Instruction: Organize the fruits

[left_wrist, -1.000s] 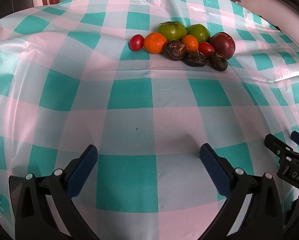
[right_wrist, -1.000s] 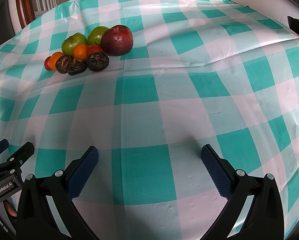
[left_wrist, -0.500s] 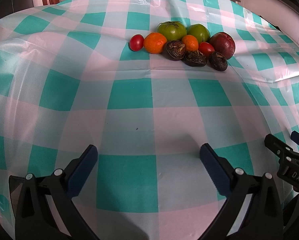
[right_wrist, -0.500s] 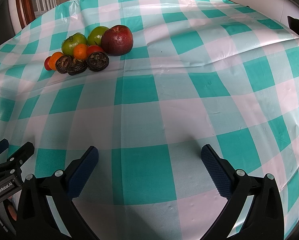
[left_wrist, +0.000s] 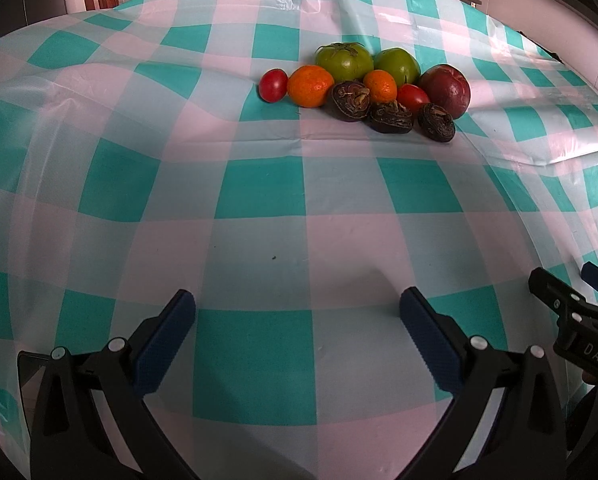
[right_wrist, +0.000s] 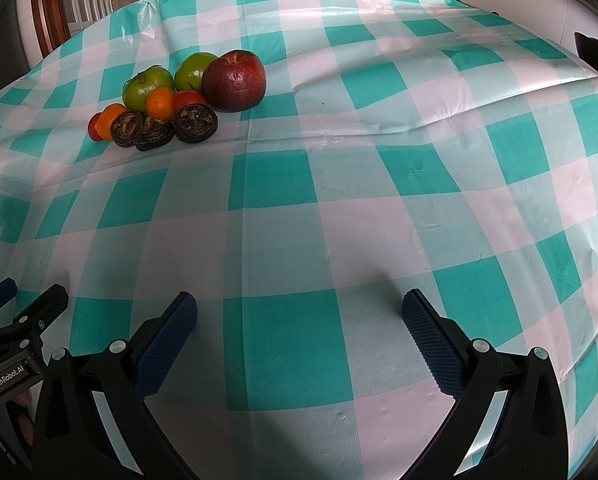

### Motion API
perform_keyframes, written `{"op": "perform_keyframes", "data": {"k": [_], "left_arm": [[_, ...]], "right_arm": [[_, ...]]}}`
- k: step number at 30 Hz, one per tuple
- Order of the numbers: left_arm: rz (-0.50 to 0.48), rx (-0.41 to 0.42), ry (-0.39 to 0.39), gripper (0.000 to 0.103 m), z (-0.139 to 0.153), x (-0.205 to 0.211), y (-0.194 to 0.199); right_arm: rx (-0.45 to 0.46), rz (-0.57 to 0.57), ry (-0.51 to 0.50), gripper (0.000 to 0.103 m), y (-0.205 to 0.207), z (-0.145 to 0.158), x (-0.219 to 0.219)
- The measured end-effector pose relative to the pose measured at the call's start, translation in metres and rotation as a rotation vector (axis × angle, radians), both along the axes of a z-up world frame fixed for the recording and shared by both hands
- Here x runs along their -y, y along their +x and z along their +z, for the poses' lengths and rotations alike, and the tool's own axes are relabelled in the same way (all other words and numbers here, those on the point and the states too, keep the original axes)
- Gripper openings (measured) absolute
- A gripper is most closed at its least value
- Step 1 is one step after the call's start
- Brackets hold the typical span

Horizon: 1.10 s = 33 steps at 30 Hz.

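Both tools are hovering low over the table [left_wrist: 259, 200] with jaws spread wide, gripping nothing. Left tool [left_wrist: 297, 312]: fruits [left_wrist: 363, 84] are sitting well ahead at 12–1 o'clock, bunched together and touching. Right tool [right_wrist: 299, 312]: the same pile is lying at 10–11 o'clock, apple [right_wrist: 234, 81] on its near-right edge. Pile's long axis is running left-right across both views. Neither arm looks clearly nearer; I'd judge left is better lined up, facing the pile nearly head-on.
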<state>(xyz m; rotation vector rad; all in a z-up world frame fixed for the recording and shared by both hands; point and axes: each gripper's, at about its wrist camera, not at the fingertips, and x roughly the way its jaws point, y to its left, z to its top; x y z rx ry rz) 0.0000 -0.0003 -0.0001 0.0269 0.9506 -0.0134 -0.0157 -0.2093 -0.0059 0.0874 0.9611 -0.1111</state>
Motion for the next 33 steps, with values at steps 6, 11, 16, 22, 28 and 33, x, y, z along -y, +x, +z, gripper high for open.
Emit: {"op": "perform_keyframes", "data": {"k": [6, 11, 16, 22, 28, 33], "left_arm": [[0.0, 0.0, 0.0, 0.102, 0.0, 0.0, 0.0], [0.0, 0.0, 0.0, 0.102, 0.001, 0.002, -0.001], [0.0, 0.0, 0.0, 0.102, 0.001, 0.002, -0.001], [0.0, 0.0, 0.0, 0.102, 0.001, 0.002, -0.001], [-0.091, -0.025, 0.001, 0.102, 0.001, -0.002, 0.005], [-0.125, -0.03, -0.002, 0.102, 0.001, -0.005, 0.002]], "right_arm": [[0.0, 0.0, 0.0, 0.099, 0.0, 0.0, 0.0], [0.0, 0.0, 0.0, 0.099, 0.0, 0.0, 0.0], [0.0, 0.0, 0.0, 0.099, 0.0, 0.0, 0.0], [0.0, 0.0, -0.002, 0.099, 0.001, 0.002, -0.004], [-0.001, 0.123, 0.037, 0.099, 0.023, 0.007, -0.018], [0.01, 0.244, 0.026, 0.096, 0.074, 0.008, -0.038]]}}
